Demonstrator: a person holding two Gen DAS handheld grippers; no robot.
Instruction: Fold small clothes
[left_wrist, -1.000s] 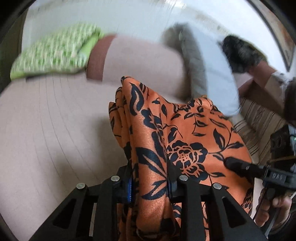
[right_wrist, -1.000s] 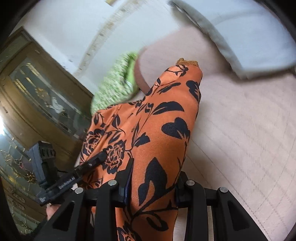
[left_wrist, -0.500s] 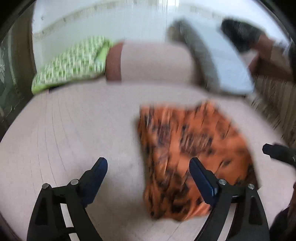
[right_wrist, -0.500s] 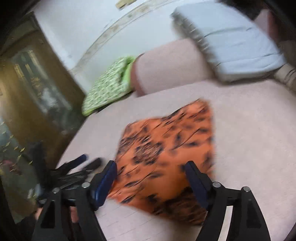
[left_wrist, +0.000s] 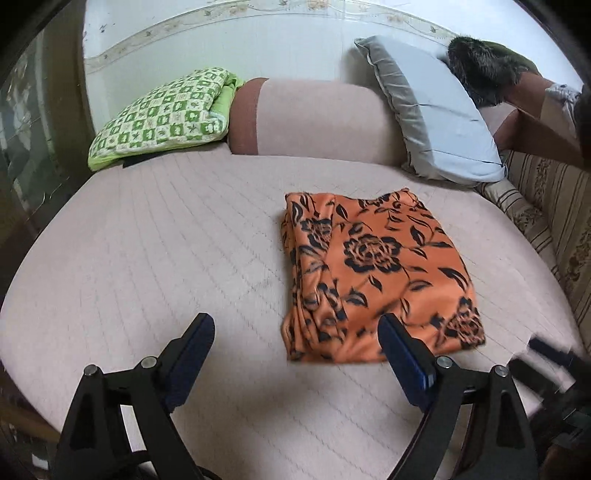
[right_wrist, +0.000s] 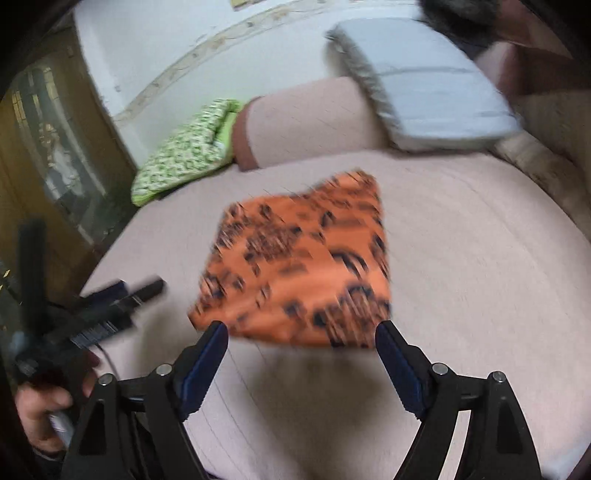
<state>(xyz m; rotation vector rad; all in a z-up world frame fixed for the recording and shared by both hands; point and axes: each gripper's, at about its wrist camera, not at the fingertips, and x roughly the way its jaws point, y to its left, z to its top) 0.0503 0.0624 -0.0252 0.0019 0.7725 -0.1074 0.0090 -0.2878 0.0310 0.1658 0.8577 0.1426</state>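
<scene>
An orange cloth with a black flower print (left_wrist: 373, 269) lies folded flat on the pink quilted bed (left_wrist: 166, 258). My left gripper (left_wrist: 295, 336) stands open, drawn back from the cloth's near edge, with only its right finger overlapping the cloth's near corner in the picture. In the right wrist view the same cloth (right_wrist: 303, 266) is blurred, and my right gripper (right_wrist: 301, 339) is open just short of its near edge, nothing between the fingers. The other gripper shows at each view's side, held by a hand (right_wrist: 40, 406).
A green checked cushion (left_wrist: 162, 114), a pink bolster (left_wrist: 314, 118) and a grey pillow (left_wrist: 436, 114) lie along the far edge by the white wall. A striped sofa cover (left_wrist: 546, 206) runs along the right. A wooden glass-fronted cabinet (right_wrist: 44, 155) stands on the left.
Both grippers were shut on the hanging cloth; they opened and let it drop flat on the bed, then drew back from it toward the near side.
</scene>
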